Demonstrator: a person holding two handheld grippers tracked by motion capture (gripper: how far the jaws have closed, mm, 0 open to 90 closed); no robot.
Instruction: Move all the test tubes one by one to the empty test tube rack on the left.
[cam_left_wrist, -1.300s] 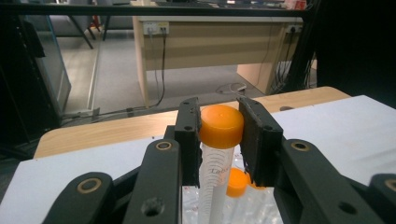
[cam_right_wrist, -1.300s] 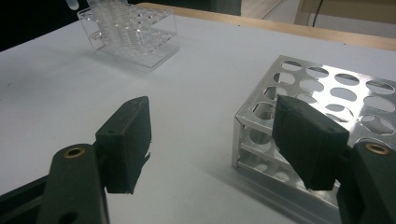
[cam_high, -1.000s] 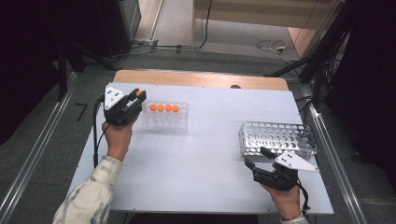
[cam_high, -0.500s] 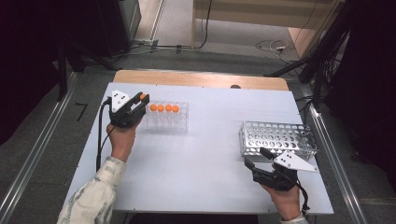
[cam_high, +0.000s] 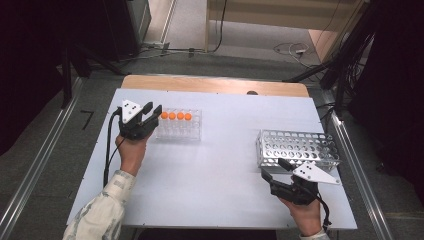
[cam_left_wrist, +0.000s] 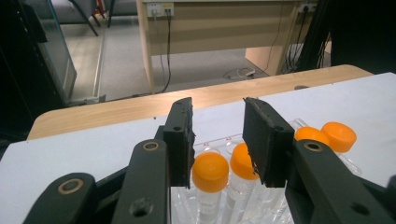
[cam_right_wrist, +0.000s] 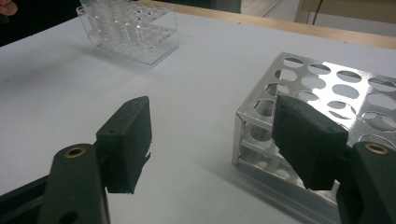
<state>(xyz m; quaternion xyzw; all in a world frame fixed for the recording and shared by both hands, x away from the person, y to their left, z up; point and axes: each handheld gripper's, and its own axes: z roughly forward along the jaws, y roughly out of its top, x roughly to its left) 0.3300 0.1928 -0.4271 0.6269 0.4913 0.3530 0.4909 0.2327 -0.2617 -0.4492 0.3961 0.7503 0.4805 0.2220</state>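
Grey carpeted floor (cam_high: 195, 60), wooden desk (cam_left_wrist: 219, 28), cables (cam_high: 290, 49) beyond the table.

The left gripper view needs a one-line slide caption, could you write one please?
Left gripper, open, poised over orange-capped tubes in a clear rack.

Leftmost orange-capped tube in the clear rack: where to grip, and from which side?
Grip the leftmost orange-capped tube by its cap, coming from above: it stands upright, body sunk in the clear rack, neighbours close beside. The left gripper, whose jaws have just been opening, already straddles it, apparently not touching it.
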